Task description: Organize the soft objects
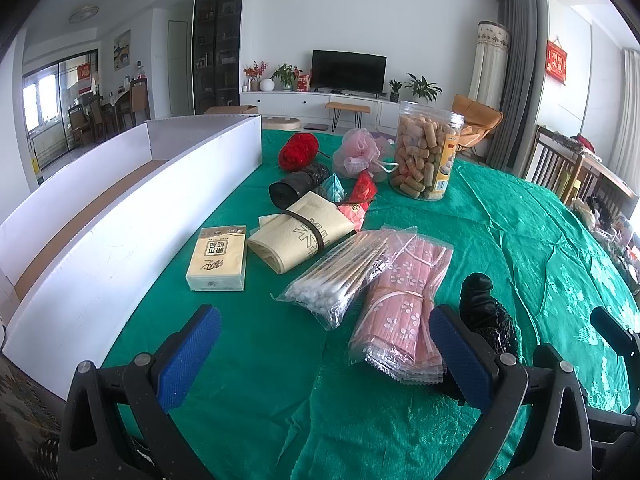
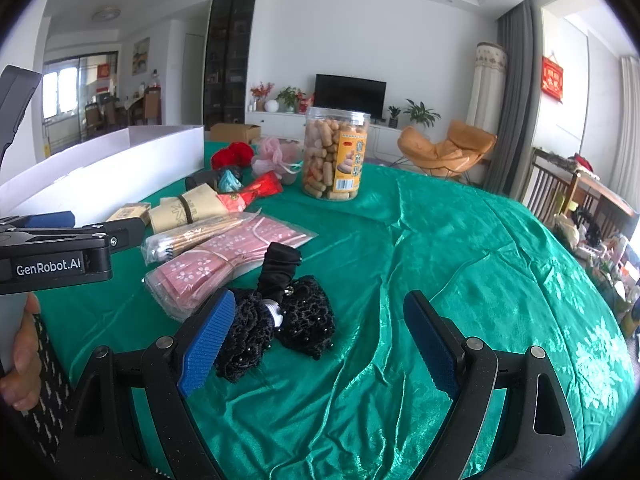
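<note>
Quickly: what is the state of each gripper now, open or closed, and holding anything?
Left gripper: open, holding nothing.
Right gripper: open, holding nothing; black lace hair bow lies beside its left finger.

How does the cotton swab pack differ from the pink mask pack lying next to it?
The cotton swab pack holds thin wooden sticks with white tips, bunched into a narrow bundle; the pink mask pack holds flat pink sheets with a white flower print, wider and flatter. The swab pack lies partly over the mask pack's edge, nearer the tissue packet. Both are in clear plastic on the green cloth, ungripped.
</note>
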Tool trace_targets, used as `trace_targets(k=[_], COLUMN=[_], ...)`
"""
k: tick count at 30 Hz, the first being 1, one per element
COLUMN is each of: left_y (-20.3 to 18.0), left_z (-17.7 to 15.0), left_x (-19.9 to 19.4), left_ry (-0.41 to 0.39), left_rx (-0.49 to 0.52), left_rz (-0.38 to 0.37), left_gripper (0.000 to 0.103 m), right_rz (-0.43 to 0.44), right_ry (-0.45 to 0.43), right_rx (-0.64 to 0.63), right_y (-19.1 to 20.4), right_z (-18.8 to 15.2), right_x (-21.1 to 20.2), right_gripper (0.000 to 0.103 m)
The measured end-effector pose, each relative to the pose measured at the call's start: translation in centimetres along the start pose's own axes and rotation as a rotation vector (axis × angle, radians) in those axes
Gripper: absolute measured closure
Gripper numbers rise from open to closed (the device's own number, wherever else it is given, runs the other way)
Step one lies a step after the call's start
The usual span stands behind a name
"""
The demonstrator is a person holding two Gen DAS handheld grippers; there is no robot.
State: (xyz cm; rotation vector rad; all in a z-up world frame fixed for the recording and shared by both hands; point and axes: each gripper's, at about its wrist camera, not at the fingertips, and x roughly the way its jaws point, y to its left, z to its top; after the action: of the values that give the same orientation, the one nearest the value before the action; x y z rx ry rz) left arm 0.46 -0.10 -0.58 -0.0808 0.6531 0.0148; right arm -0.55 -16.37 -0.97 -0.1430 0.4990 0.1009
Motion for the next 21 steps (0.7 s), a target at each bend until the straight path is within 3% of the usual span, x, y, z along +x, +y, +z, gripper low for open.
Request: trace_targets(k=[15,21], left_y=[0.12,0.87], left_z=[-0.25,-0.67], left_x=[0.04,0.12], left_ry=[0.004,0.025], left_rx=[-0.010,-0.057], left_rz=[-0.006,-0.018], left_gripper=[0.000,0.000], right_rz=[0.012,0.060], right_ry=[0.009,0.045], right_rx=[-0.005,-0.014], right_y=[0.28,0.03], right_z=[-0.25,-0.42], right_x=[-0.03,0.46], right_gripper=[0.015,0.015])
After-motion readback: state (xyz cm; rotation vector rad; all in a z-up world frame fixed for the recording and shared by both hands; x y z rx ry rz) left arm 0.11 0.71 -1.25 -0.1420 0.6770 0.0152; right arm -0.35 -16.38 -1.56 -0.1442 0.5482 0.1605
